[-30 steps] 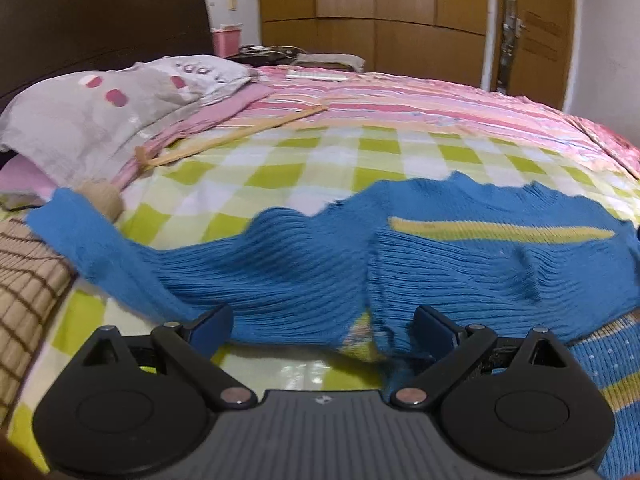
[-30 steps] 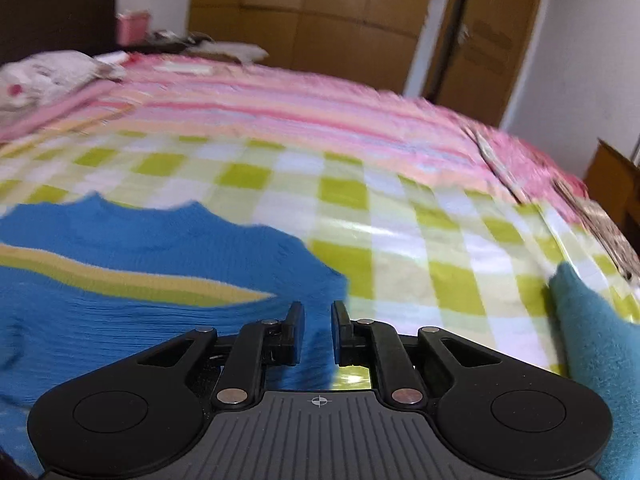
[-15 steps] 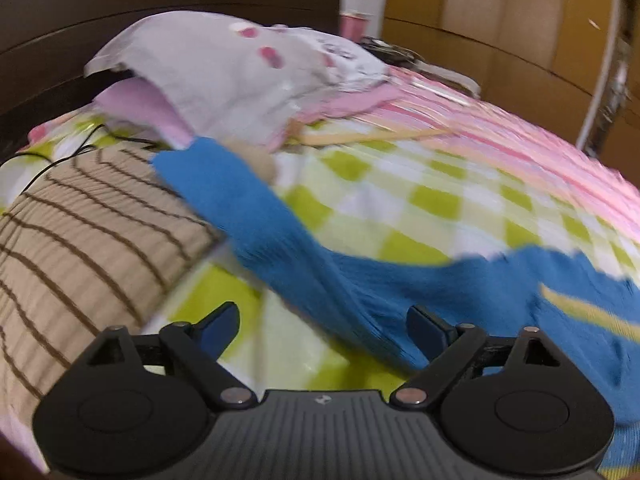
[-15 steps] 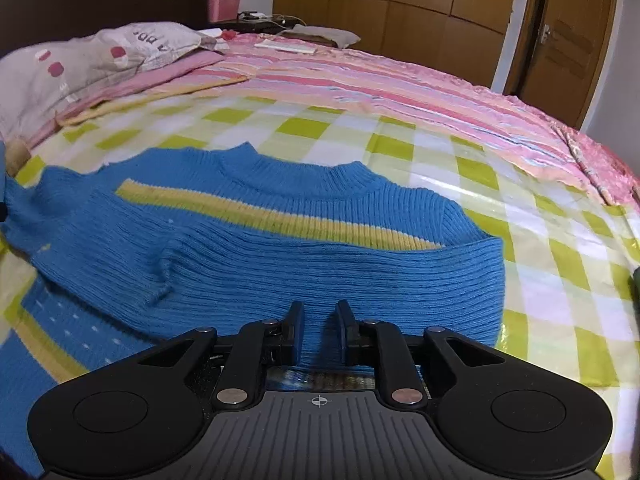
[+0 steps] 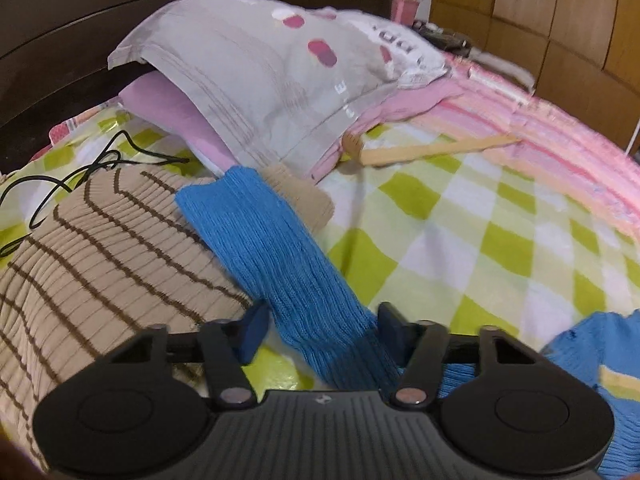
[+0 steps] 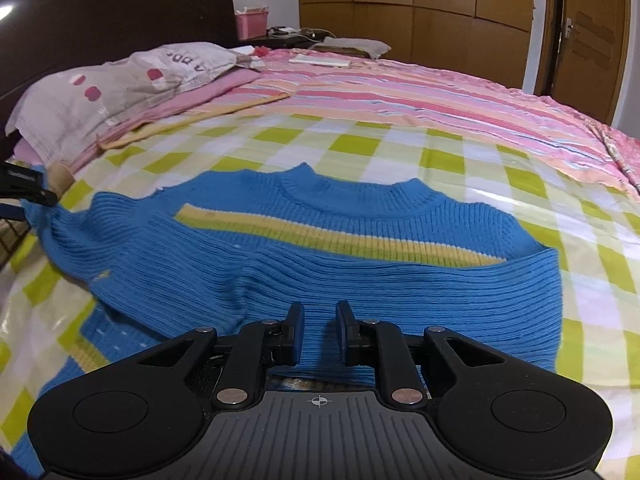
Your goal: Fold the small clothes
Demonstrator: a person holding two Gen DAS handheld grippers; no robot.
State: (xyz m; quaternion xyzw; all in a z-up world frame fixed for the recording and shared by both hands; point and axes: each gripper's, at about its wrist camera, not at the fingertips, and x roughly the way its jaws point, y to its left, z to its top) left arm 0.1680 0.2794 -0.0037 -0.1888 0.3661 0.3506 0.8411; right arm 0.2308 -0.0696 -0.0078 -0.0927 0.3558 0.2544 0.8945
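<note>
Only the left wrist view showed the left gripper (image 5: 320, 330), jaws closing around the blue ribbed-knit sweater's (image 6: 320, 264) sleeve (image 5: 276, 248), beside a tan brown-striped sweater (image 5: 100, 256). Meanwhile the right gripper (image 6: 319, 330) held narrow jaws over the folded sweater's near edge; whether they gripped it was unclear.

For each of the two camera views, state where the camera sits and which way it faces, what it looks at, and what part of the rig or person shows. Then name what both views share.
Left wrist: sits on the left gripper, facing the headboard end; sees the blue sweater sleeve between closing jaws, lying over a beige striped sweater, below a grey pillow.
Right wrist: sits on the right gripper, facing across the bed towards the wardrobe; its jaws sit narrowly apart over the sweater's folded sleeve.
Shared: sweater, pillow, checked sheet; no hand shows.
</note>
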